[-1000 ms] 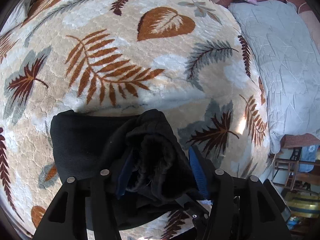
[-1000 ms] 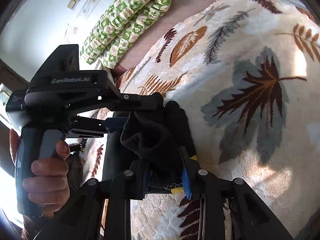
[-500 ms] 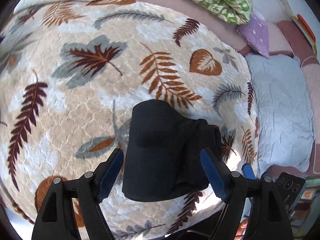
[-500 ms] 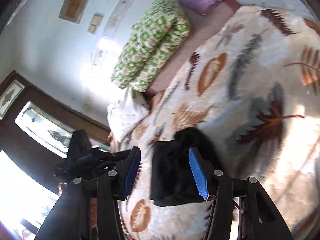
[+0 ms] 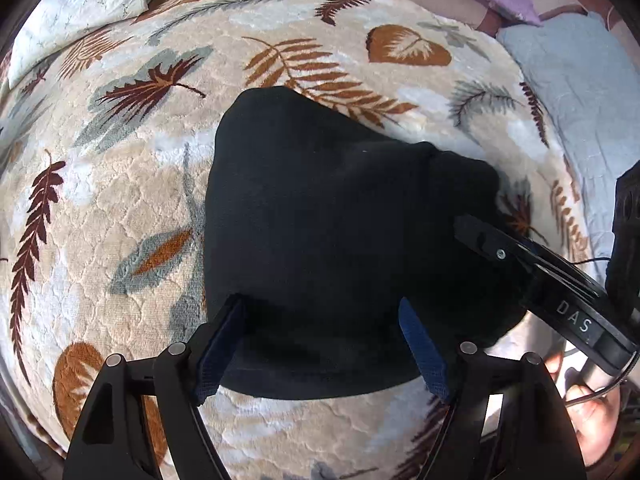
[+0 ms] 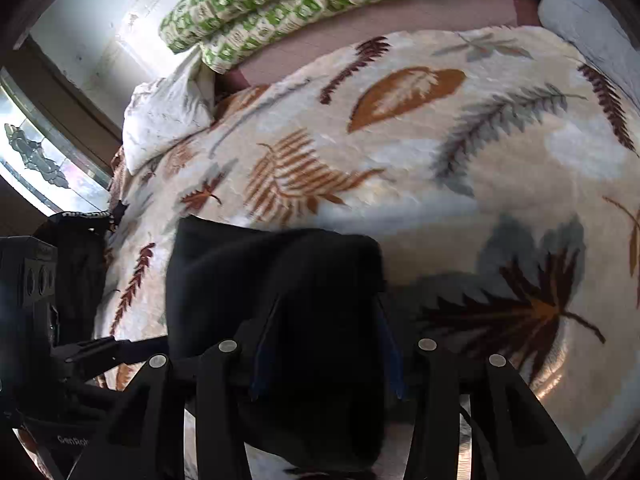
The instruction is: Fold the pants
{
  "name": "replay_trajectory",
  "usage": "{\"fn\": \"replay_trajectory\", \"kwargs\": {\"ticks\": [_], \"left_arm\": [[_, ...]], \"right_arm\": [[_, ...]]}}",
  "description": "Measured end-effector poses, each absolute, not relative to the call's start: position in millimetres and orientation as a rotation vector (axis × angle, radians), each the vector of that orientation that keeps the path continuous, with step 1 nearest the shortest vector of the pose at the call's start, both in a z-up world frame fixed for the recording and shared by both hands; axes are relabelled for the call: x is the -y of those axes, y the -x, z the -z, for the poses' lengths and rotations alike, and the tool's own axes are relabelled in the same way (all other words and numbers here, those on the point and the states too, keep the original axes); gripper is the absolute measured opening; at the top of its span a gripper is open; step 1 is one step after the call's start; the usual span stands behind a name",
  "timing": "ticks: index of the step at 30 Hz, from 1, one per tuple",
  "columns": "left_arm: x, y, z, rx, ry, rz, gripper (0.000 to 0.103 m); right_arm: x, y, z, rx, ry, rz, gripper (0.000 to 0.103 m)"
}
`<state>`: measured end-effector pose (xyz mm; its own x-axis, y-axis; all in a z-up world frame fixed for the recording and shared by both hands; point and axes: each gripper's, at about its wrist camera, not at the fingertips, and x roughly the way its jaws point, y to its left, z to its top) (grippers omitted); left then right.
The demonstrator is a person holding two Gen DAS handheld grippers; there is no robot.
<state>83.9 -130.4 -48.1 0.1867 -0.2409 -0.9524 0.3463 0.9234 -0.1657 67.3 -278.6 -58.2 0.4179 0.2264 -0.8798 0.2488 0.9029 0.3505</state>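
Lying folded on leaf-print blanket of bed: black pants, compact bundle. Left claw opening, pads straddling near edge, not pinching. Right claw closing, cloth between pads; whether pads press it, cannot tell.

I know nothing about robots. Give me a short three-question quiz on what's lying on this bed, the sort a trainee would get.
1. True or false: the pants lie bunched in a dark bundle on the blanket, not spread out flat.
2. In the right wrist view, what lies beyond the blanket's far edge, against the wall? A) a green-patterned rolled quilt B) a laptop C) a pair of shoes
3. In one word, what motif covers the blanket?

Key: 1 true; 2 A; 3 leaves.
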Motion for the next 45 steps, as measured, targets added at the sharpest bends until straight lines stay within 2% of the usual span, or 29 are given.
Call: {"fn": "replay_trajectory", "kwargs": {"ticks": [2,5,8,9,12,14,17,20,24,28,29,31,32,33,34,35,36,37,38,41,45], "left_arm": [[137.0,-79.3,50.3,-1.274,-0.123,0.406,0.084],[142.2,-71.7,49.7,-1.258,-0.165,0.405,0.084],[122.8,-73.2,33.9,-1.26,-0.089,0.443,0.068],[111.6,-76.3,27.2,-1.264,-0.039,0.46,0.068],[71.7,-97.9,16.7,-1.255,0.072,0.416,0.073],[53.1,-113.4,21.8,-1.282,0.112,0.379,0.075],[36.5,-128.0,38.3,-1.348,0.206,0.387,0.076],[38.3,-135.1,54.9,-1.392,0.233,0.418,0.079],[54.6,-139.0,64.4,-1.366,0.172,0.442,0.086],[66.3,-141.6,80.8,-1.391,0.184,0.483,0.095],[70.5,-141.1,86.9,-1.407,0.195,0.493,0.101],[81.1,-137.5,89.3,-1.378,0.155,0.502,0.102],[86.5,-136.8,91.0,-1.373,0.149,0.527,0.098],[89.2,-135.4,90.9,-1.373,0.162,0.553,0.078],[90.2,-135.3,91.4,-1.386,0.184,0.574,0.067],[89.6,-136.6,90.6,-1.38,0.186,0.559,0.063],[87.7,-137.5,91.1,-1.379,0.19,0.561,0.053],[83.5,-139.0,92.8,-1.378,0.209,0.566,0.049],[77.8,-140.7,93.6,-1.38,0.243,0.574,0.044],[61.1,-142.2,91.9,-1.375,0.349,0.604,0.028],[53.5,-135.2,82.0,-1.329,0.373,0.633,0.025]], "right_arm": [[296.4,-51.9,77.9,-1.162,-0.546,0.008,0.05],[296.5,-47.3,75.4,-1.129,-0.537,-0.002,0.052],[299.7,-48.2,65.4,-1.117,-0.591,-0.037,0.054],[305.5,-45.6,59.4,-1.083,-0.649,-0.054,0.054],[323.6,-38.8,43.1,-1.005,-0.777,-0.085,0.058],[330.2,-40.4,42.7,-1.009,-0.84,-0.112,0.063],[330.9,-44.3,50.6,-1.059,-0.854,-0.116,0.064],[326.6,-46.2,63.9,-1.109,-0.873,-0.119,0.064],[323.6,-43.2,77.2,-1.144,-0.912,-0.132,0.067],[317.9,-47.1,88.1,-1.154,-0.969,-0.171,0.074],[314.6,-49.5,89.9,-1.158,-0.962,-0.179,0.078],[308.0,-54.7,91.3,-1.156,-0.941,-0.195,0.082],[305.9,-56.0,91.5,-1.155,-0.932,-0.192,0.082],[303.6,-56.9,91.5,-1.152,-0.93,-0.192,0.082],[301.3,-57.8,91.2,-1.153,-0.927,-0.196,0.081],[299.8,-57.1,90.9,-1.154,-0.914,-0.187,0.073],[299.1,-55.8,92.1,-1.163,-0.909,-0.167,0.066],[299.2,-54.2,95.5,-1.18,-0.921,-0.154,0.049],[300.2,-52.3,99.2,-1.187,-0.957,-0.159,0.043],[295.5,-48.4,97.5,-1.164,-0.981,-0.165,0.039],[287.0,-44.4,93.8,-1.081,-1.121,-0.228,0.036]]}}
